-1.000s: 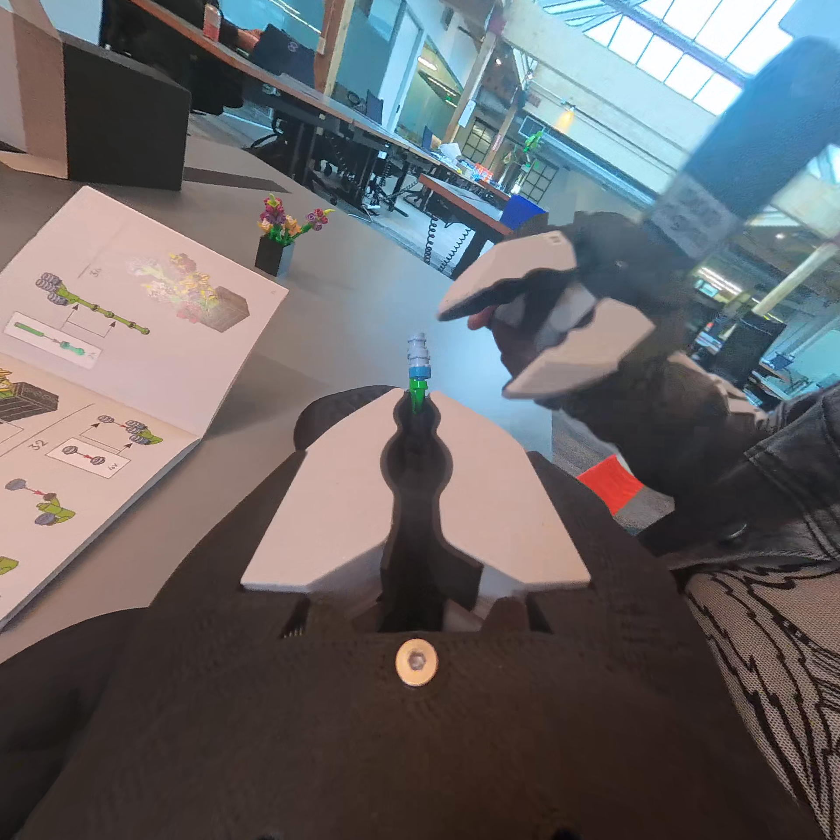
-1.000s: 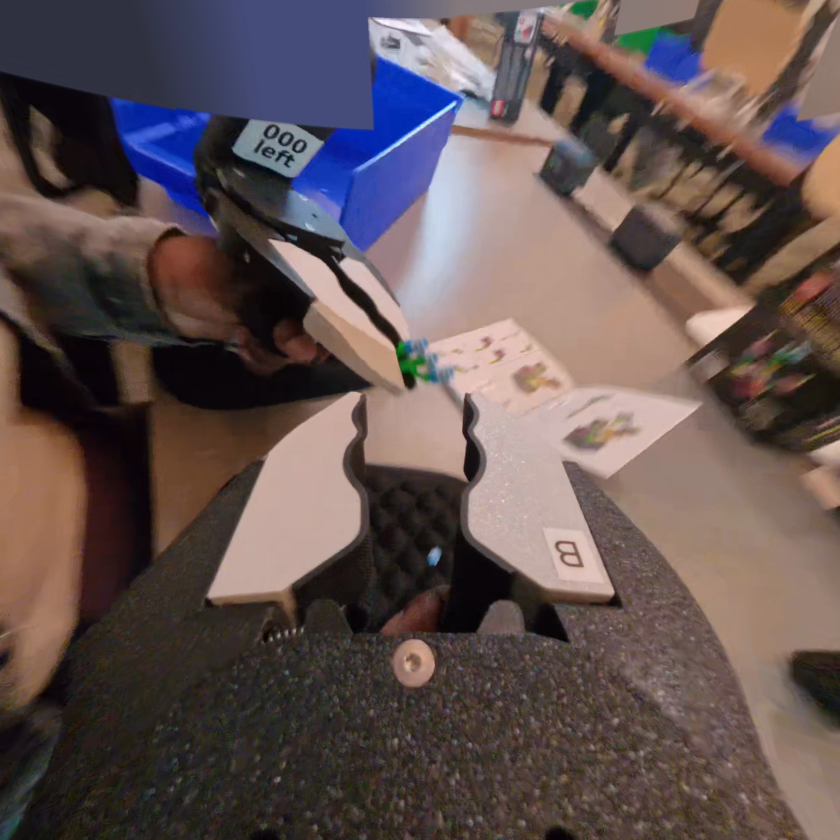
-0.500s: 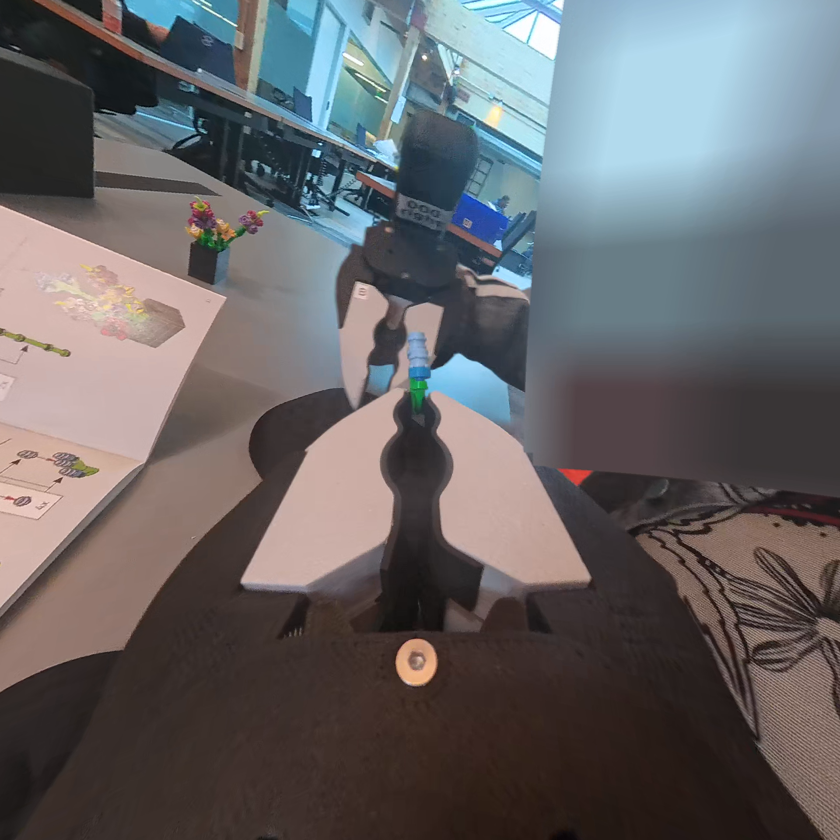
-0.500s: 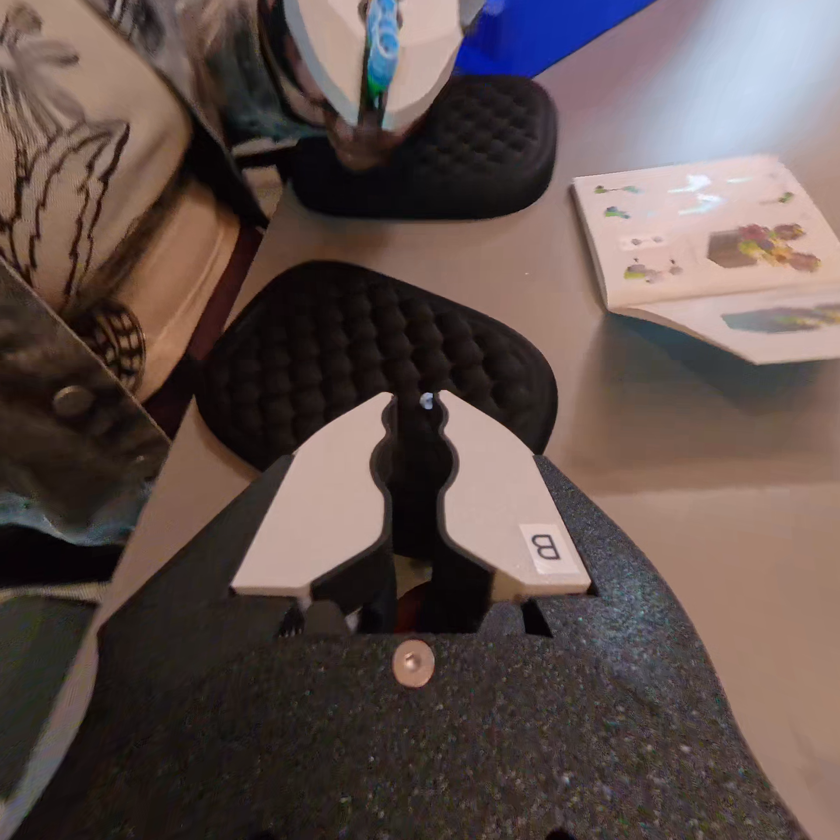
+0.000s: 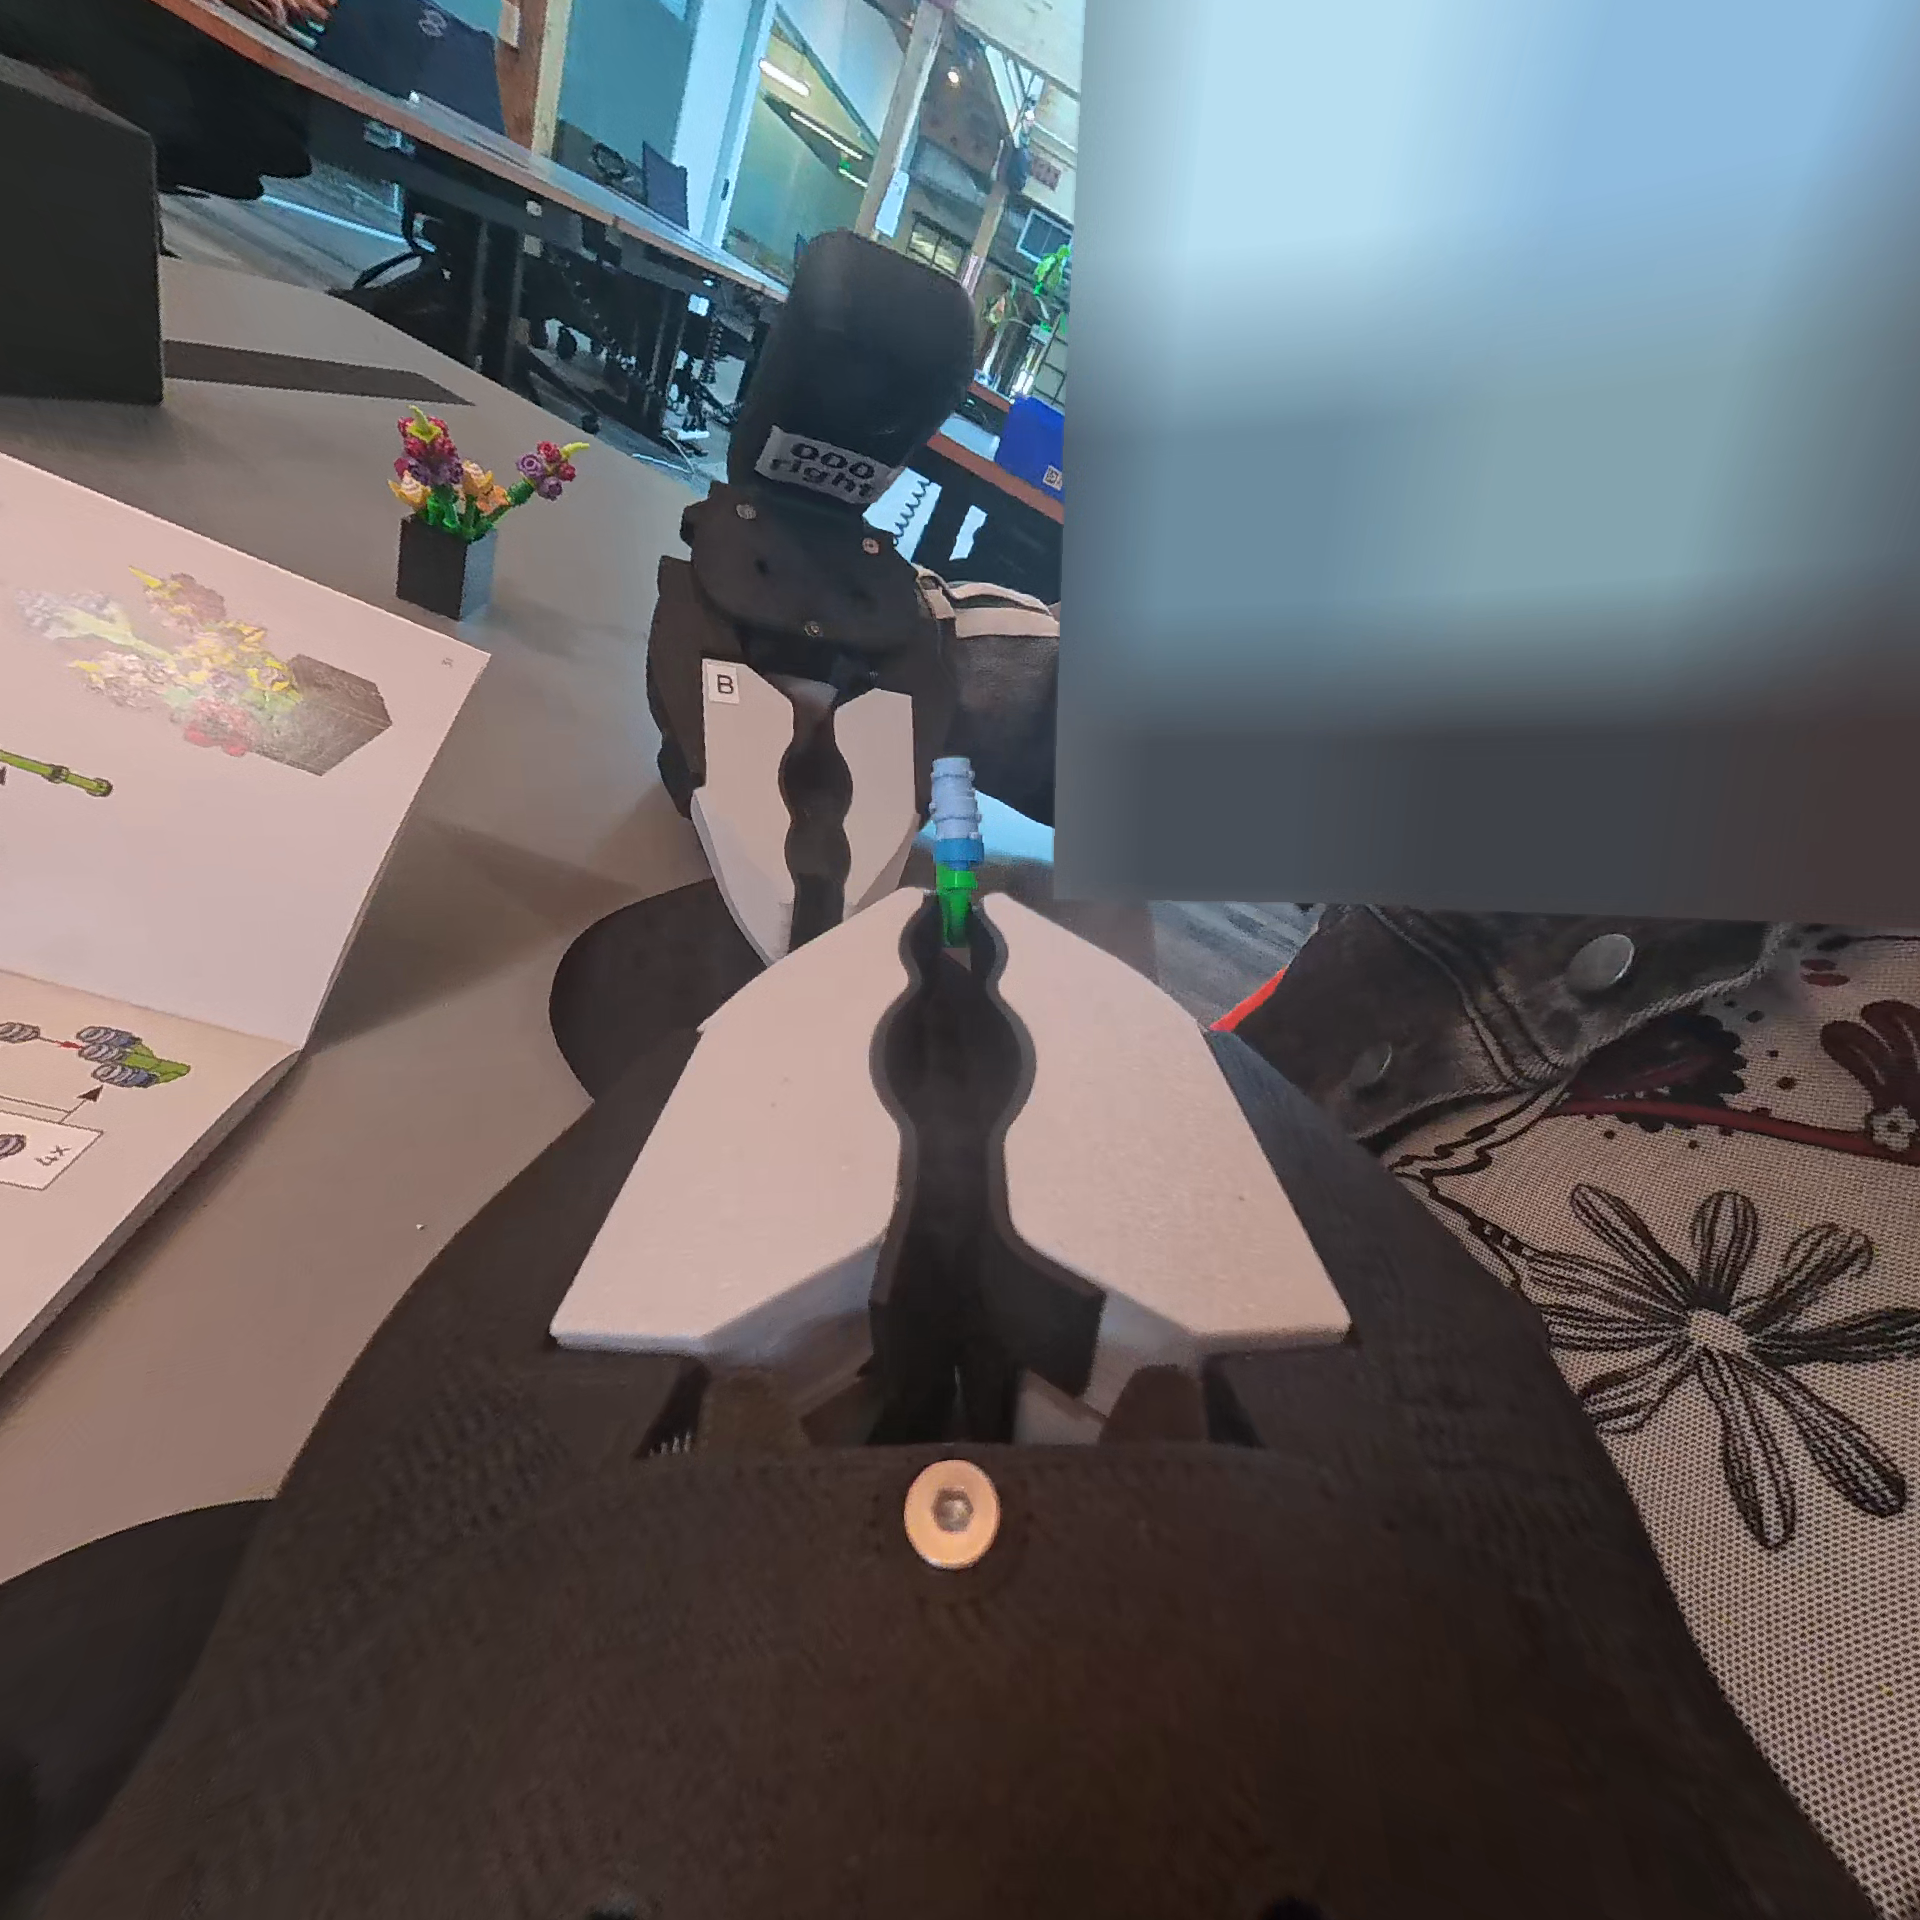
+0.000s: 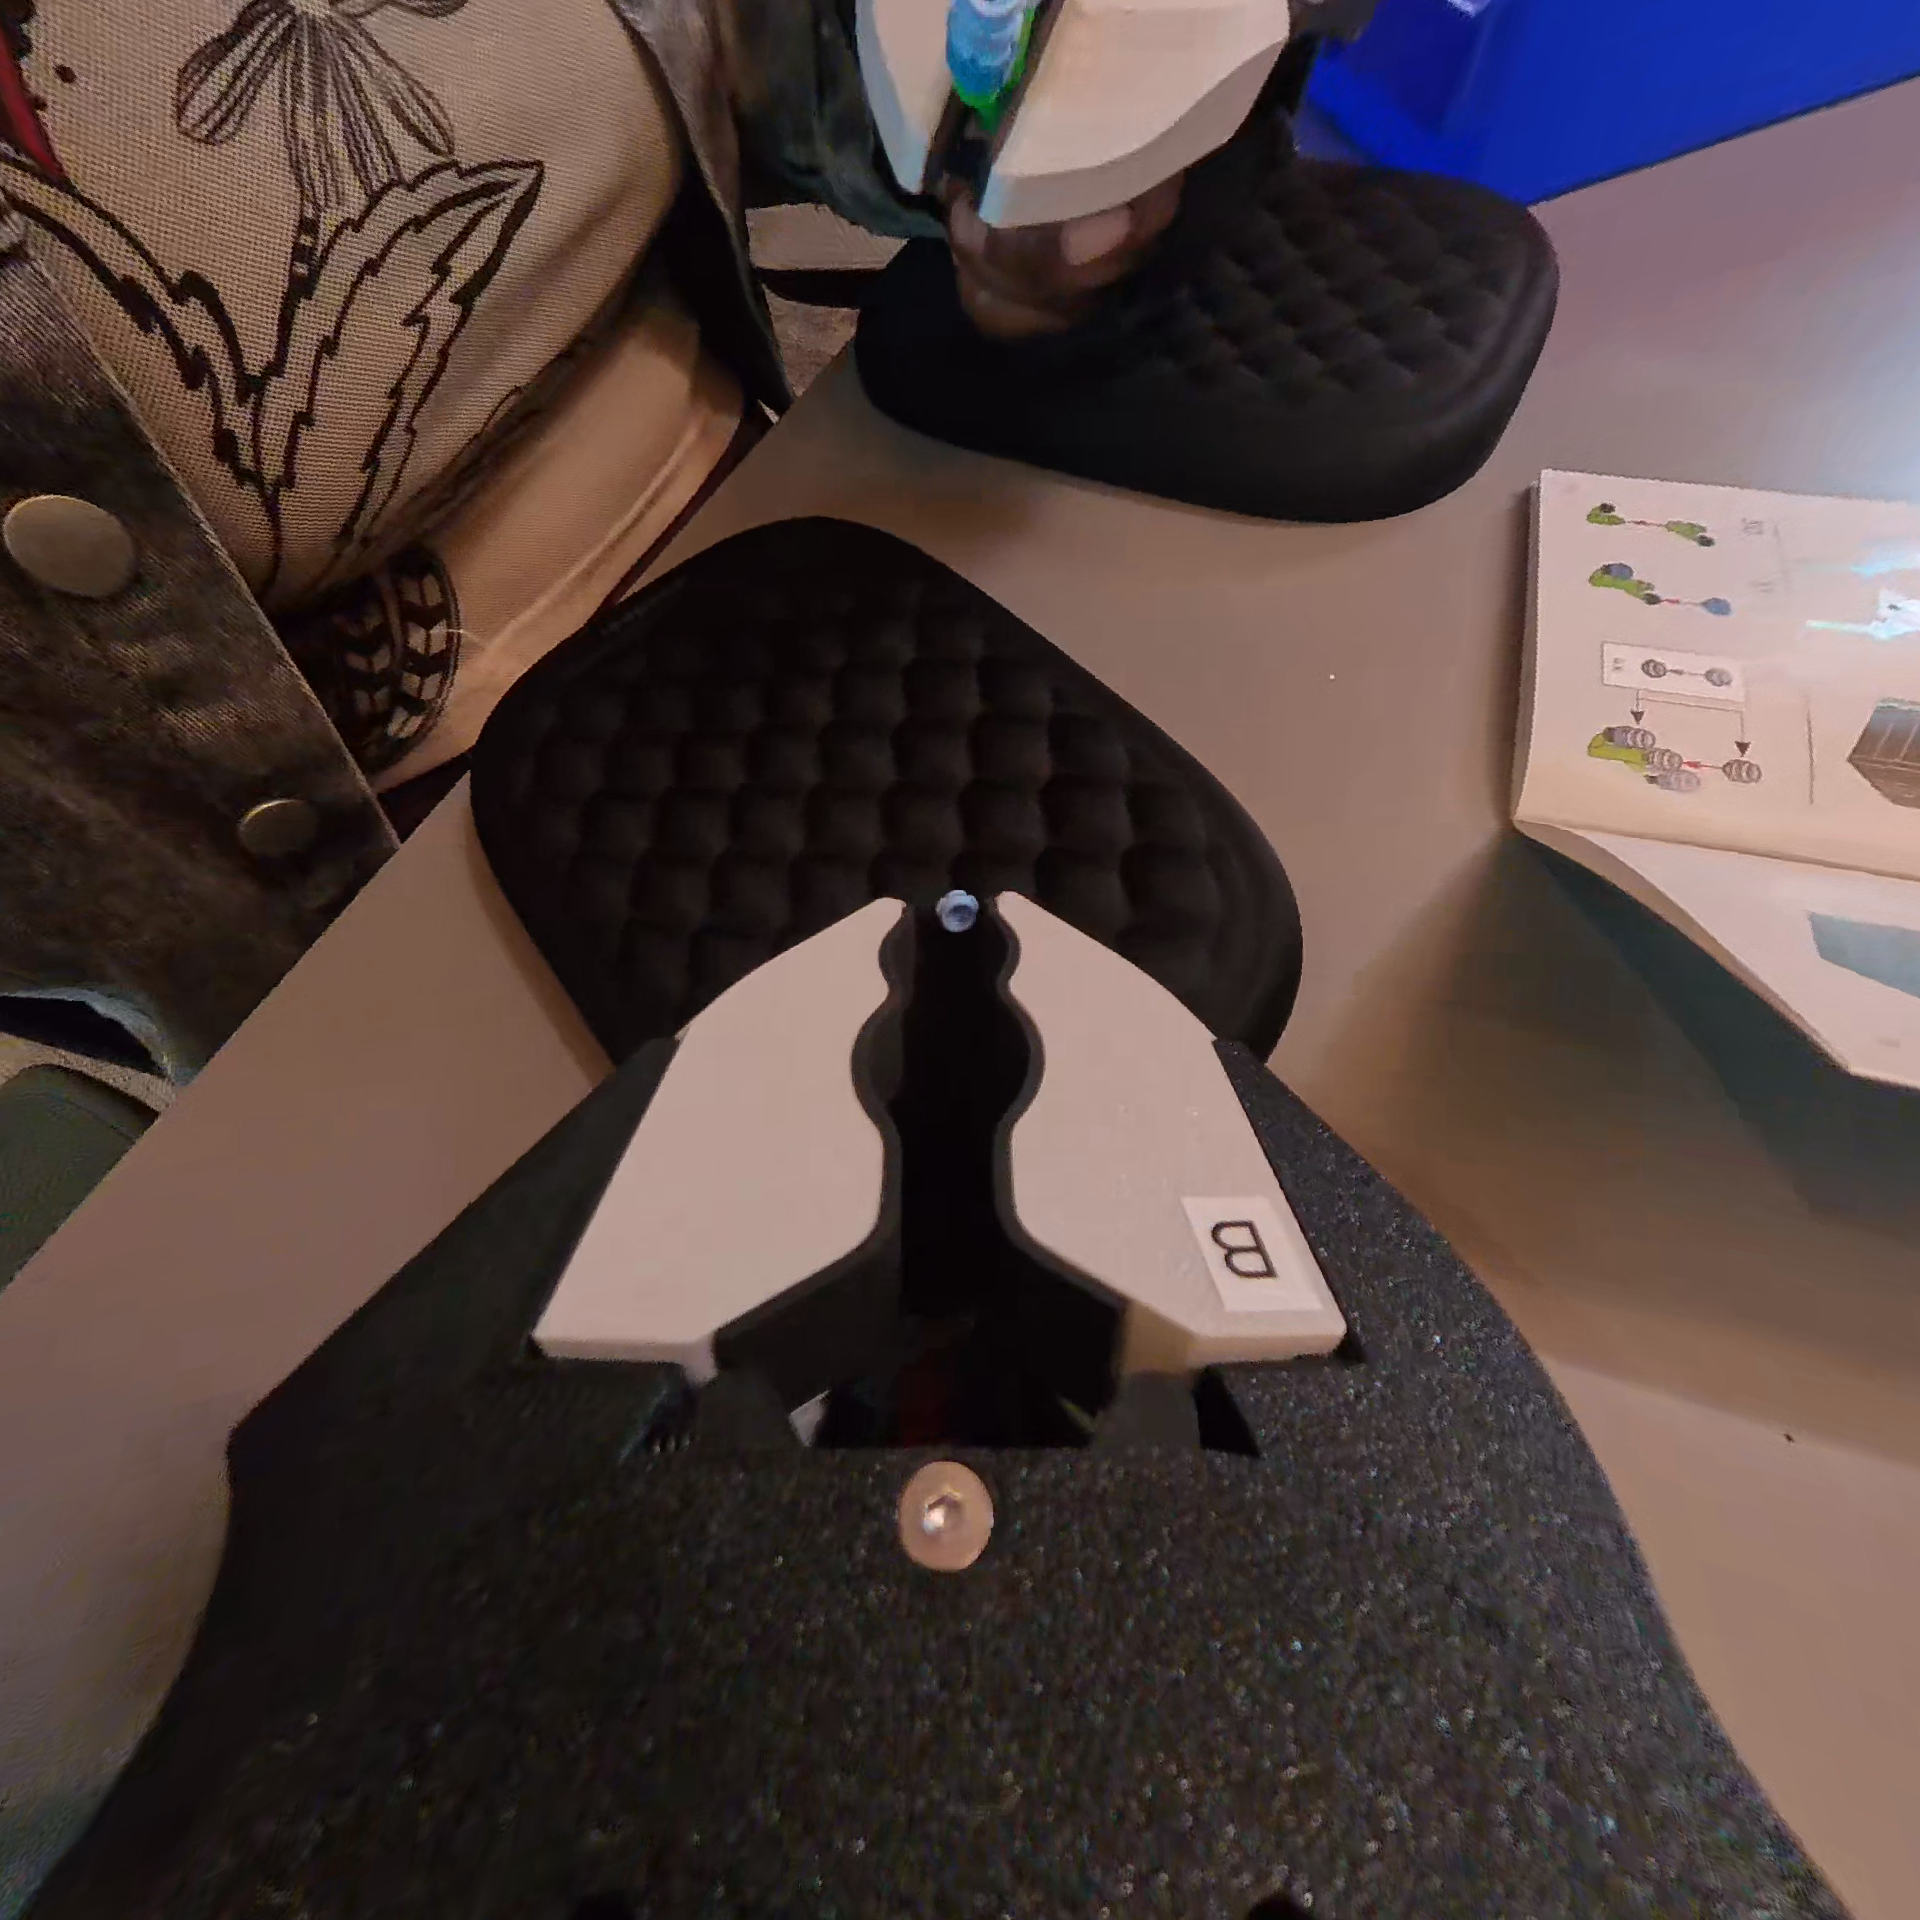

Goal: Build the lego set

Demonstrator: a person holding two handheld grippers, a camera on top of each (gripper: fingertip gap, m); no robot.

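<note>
My left gripper (image 5: 954, 914) is shut on a green stem topped with pale blue round pieces (image 5: 956, 821) and holds it upright above the table. It also shows at the top of the right wrist view (image 6: 977, 156). My right gripper (image 6: 956, 906) points down at a black quilted pad (image 6: 831, 727) and is shut on a small pale blue round piece (image 6: 956, 912) at its tips. In the left wrist view the right gripper (image 5: 795, 925) stands tips-down just left of and behind the stem.
An open instruction booklet (image 5: 208, 779) lies on the grey table to the left, and shows at the right of the right wrist view (image 6: 1714, 675). A small brick flower bouquet in a black pot (image 5: 457, 520) stands farther back. A second black pad (image 6: 1299, 343) lies under the left gripper. A person's patterned shirt (image 5: 1662, 1299) is close at the right. The left gripper's tips are roughly 10 cm from the right gripper's.
My right gripper was open near the left gripper. It swung down over the black pad and shut on the small blue piece. The left gripper kept hold of the stem.
</note>
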